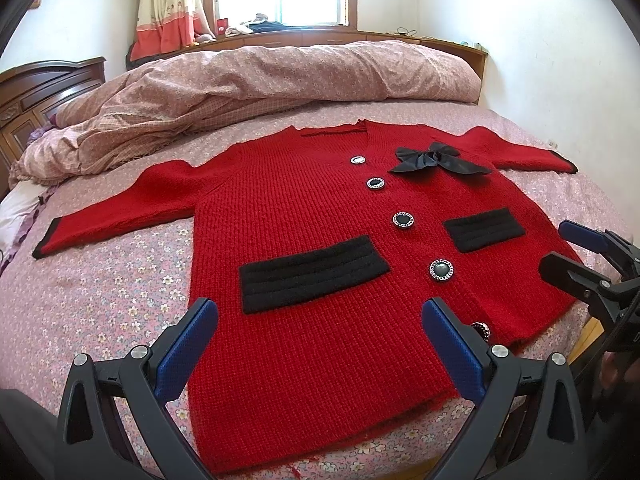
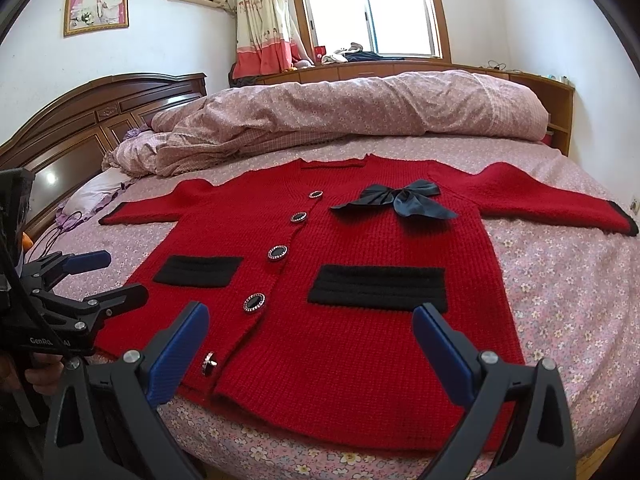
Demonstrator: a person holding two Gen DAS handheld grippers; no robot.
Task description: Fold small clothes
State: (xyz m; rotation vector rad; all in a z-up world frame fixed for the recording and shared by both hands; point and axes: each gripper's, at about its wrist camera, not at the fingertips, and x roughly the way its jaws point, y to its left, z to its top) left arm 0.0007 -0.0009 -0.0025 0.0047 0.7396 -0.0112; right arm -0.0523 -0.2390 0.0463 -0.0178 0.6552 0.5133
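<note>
A red knit cardigan lies flat, front up and sleeves spread, on the flowered bed, a black bow near its neckline. The left claw hangs spread over the hem; the right claw is likewise spread, seemingly not touching the knit. A rumpled quilt lies behind.

white walls | bright window | wooden headboard | floral bedsheet

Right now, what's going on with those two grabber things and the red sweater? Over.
Left hand-held gripper open, right open, both empty. Cardigan flat on bed, unfolded. Nothing in the way.
</note>
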